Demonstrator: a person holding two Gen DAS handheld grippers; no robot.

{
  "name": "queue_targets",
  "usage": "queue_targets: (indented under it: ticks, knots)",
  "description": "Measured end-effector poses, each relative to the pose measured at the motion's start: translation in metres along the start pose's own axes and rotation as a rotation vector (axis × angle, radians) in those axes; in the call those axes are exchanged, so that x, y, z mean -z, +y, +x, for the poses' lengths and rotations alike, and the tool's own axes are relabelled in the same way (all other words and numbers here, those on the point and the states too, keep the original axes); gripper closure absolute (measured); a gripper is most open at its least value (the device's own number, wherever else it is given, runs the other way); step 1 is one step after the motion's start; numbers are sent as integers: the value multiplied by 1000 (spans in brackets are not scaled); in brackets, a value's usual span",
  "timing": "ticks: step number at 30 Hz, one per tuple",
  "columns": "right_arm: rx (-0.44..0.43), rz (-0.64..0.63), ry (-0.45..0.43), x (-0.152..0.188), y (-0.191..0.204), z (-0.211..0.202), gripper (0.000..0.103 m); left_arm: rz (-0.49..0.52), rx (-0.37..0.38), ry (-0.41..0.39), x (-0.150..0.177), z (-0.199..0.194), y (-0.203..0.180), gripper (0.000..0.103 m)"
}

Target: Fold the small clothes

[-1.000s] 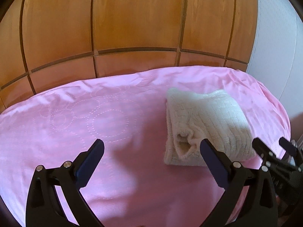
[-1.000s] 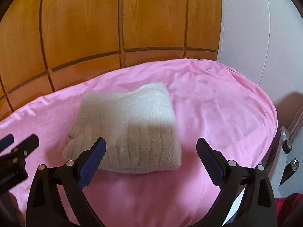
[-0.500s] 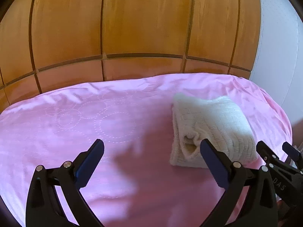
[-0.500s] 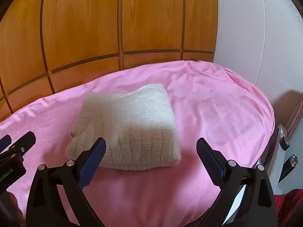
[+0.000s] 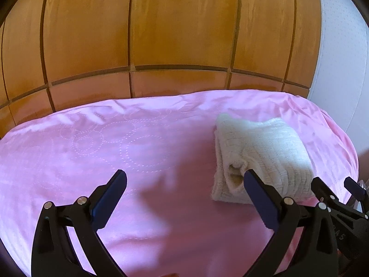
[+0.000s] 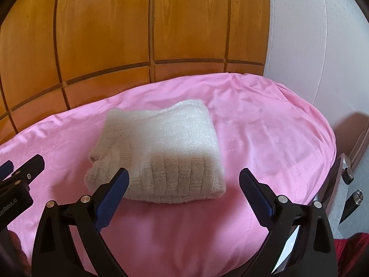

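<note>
The folded sweater (image 6: 159, 152) is cream knit wool, ribbed and fuzzy. It lies on a smooth pink cloth sheet (image 5: 115, 161) with a faint sheen and stitched dotted circles. Behind, glossy varnished wood panelling (image 5: 161, 34); the white wall (image 6: 311, 46) looks faintly textured, perhaps wallpaper

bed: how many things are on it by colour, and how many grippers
cream knitted garment, folded: 1
pink sheet: 1
black grippers, both open: 2, left gripper and right gripper
total: 4
</note>
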State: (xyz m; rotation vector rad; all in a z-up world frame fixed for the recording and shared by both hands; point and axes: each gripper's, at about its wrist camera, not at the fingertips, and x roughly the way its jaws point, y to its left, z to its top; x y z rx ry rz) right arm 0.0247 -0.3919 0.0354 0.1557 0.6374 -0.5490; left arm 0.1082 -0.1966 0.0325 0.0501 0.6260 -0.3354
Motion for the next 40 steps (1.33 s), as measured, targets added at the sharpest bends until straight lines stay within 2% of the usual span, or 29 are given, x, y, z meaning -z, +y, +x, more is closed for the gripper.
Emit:
queue_targets:
  ticks: [21,30,33,40]
  knots:
    - [-10,5,17,1,1,5,5,7,10,-6,0,-4,0,2]
    - [-16,2,30,2,2,10,5,14,-9,-6,-1,-3,-1,2]
    - [-19,0,32,2,1,11,5,-3,9,20,-1,3,1,2]
    - [7,36,23,-5,-16,19,5,-39,-14,65,4,19,8,2]
